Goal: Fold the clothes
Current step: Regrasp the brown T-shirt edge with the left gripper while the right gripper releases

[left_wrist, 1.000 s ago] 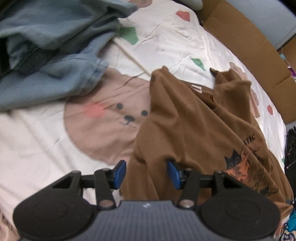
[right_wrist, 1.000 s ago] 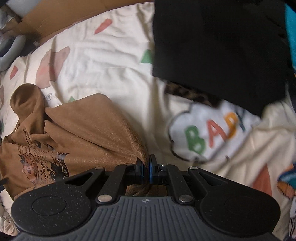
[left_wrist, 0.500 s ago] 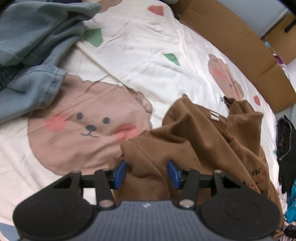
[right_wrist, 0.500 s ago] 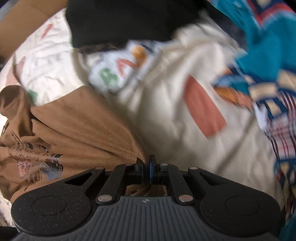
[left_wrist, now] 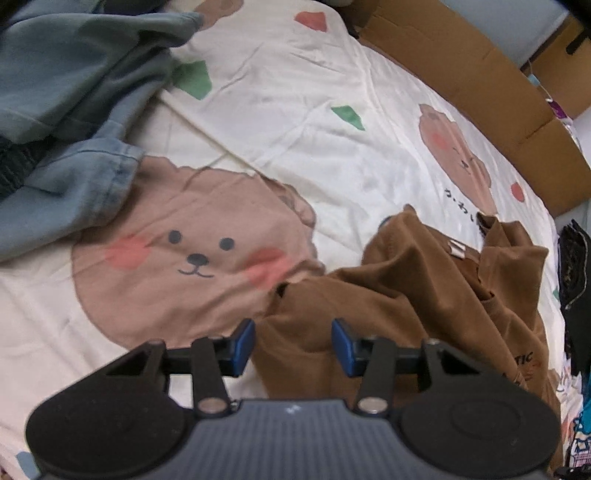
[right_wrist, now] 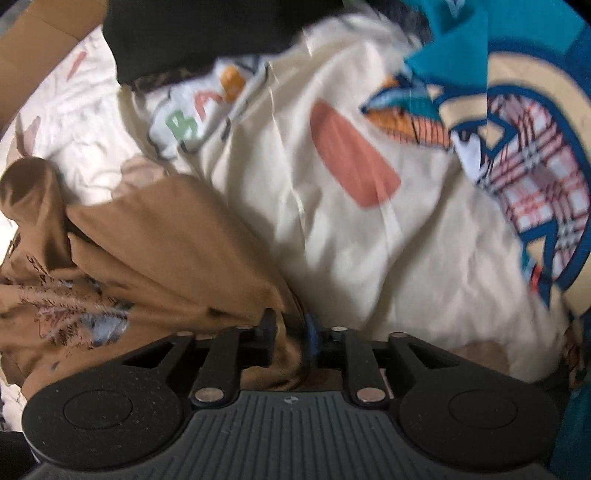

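— Where's the shirt?
— The brown T-shirt point(left_wrist: 424, 295), soft and rumpled, lies bunched on the bear-print bedsheet point(left_wrist: 295, 122), no clear long axis.
— Grippers?
— Left gripper point(left_wrist: 293, 345): fingers spread over its edge. Right gripper point(right_wrist: 290, 334): fingers clenched on a fold.

A cream sheet point(left_wrist: 295, 122) covers everything under me. In my left view a big tan bear face point(left_wrist: 195, 254) is printed on it, with pink cheeks, dot eyes and a small dark nose. A smaller bear point(left_wrist: 454, 147) sits further right, with a little dark lettering point(left_wrist: 460, 205) just below it. Green patches point(left_wrist: 194, 79) and a red patch point(left_wrist: 312, 20) are scattered further up. Cardboard point(left_wrist: 461, 70) runs along the far edge. In my right view, which is blurred, the sheet shows a white cloud point(right_wrist: 199, 114) with coloured letters and a long salmon patch point(right_wrist: 354, 155) well to its right.
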A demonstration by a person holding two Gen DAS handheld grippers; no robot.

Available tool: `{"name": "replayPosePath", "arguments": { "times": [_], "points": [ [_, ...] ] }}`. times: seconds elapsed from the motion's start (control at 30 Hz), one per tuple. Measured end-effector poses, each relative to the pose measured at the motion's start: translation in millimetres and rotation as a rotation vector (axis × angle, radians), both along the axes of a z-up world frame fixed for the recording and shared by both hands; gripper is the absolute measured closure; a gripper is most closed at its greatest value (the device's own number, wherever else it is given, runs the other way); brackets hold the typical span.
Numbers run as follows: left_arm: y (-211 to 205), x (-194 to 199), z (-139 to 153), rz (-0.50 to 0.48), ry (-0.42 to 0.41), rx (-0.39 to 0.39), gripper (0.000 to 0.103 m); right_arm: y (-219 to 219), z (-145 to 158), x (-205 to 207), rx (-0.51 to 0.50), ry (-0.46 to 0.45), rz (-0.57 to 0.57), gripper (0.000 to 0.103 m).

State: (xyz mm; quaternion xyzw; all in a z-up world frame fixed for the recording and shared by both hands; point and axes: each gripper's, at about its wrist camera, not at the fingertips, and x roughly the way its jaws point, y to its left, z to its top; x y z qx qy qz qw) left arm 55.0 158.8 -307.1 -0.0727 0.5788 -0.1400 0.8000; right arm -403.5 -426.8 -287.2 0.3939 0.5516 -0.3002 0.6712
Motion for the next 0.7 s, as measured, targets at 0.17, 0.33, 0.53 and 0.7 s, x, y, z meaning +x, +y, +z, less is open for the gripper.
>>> {"name": "replayPosePath", "arguments": {
  "times": [0.17, 0.33, 0.53, 0.7],
  "points": [
    [8, -1, -10, 0.011, 0.015, -0.006, 0.055, -10, 16, 28, -0.032, -0.089, 0.049, 0.073],
    [8, -4, -28, 0.002, 0.036, -0.008, 0.055, -15, 22, 82, -0.038, -0.197, 0.136, 0.064],
    [6, -3, -37, 0.017, 0.054, -0.036, 0.056, -17, 22, 147, -0.027, -0.301, 0.227, 0.063],
    [4, -1, -46, 0.017, 0.085, -0.075, 0.083, -12, 16, 194, -0.017, -0.376, 0.289, 0.058]
  ]
}}
